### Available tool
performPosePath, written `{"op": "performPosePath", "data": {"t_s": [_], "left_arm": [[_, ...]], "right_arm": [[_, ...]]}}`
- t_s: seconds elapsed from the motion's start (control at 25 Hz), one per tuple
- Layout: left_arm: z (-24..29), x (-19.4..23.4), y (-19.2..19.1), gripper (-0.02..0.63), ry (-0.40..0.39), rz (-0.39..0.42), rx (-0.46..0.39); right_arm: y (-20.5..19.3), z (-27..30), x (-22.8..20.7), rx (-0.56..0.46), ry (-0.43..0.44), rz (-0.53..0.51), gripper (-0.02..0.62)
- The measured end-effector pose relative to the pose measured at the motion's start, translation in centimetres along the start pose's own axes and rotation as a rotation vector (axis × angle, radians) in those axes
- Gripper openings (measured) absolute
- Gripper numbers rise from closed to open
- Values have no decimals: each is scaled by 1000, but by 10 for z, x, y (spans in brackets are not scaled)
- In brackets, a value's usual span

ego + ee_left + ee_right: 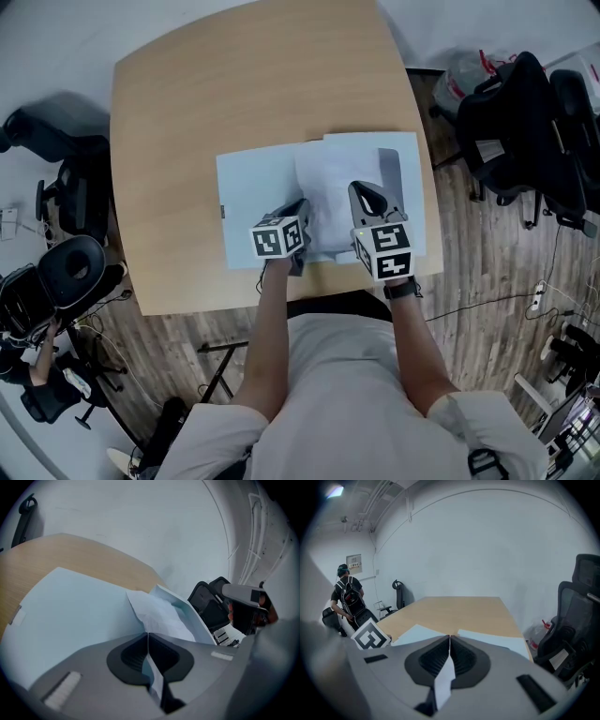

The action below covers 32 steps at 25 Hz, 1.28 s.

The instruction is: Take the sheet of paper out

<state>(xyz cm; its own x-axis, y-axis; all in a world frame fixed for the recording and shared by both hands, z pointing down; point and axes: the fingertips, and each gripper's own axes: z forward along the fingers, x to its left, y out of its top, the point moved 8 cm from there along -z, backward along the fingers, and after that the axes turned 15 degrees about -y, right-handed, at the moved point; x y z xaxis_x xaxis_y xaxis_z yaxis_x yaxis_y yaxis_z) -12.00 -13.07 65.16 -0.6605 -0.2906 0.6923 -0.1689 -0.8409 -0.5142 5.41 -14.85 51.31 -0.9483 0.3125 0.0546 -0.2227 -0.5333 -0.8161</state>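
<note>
both grippers pinch paper at the near edge of a wooden table [234, 84]. the left gripper [148, 634] has its jaws pressed shut on a thin pale edge, apparently the creased white sheet of paper [157, 613] running up from it. the right gripper [450, 637] is clamped on a white strip of the same sheet. the sheet lies half exposed between the flaps of an open light-blue folder [79, 606], which sits flat on the table. likely trouble: nothing pins the folder, so a pull could drag it along, and uneven pulls from two grips could crease or tear the thin sheet. both forearms reach out side by side from the body, with the grippers angled forward and down.
</note>
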Motion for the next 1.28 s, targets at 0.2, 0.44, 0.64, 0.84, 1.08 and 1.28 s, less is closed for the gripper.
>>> {"op": "performPosePath", "data": {"t_s": [0.2,0.44,0.64,0.84,1.08,1.28], "left_arm": [[-20,9,2,15,27,-7,-34],[-40,14,6,15,63,-19,-90],[-56,13,15,15,81,-5,-120],[-73,8,27,15,107,32,-149],[-95,-6,40,15,118,90,-178],[-112,-25,56,15,130,152,-225]], "right_arm": [[4,2,14,-10,23,-14,12],[10,3,22,-26,44,-25,12],[16,0,25,-45,52,-19,12],[21,-6,24,-72,58,-18,12],[34,-18,22,-123,54,-13,12],[45,-31,16,-174,47,-8,12]]}}
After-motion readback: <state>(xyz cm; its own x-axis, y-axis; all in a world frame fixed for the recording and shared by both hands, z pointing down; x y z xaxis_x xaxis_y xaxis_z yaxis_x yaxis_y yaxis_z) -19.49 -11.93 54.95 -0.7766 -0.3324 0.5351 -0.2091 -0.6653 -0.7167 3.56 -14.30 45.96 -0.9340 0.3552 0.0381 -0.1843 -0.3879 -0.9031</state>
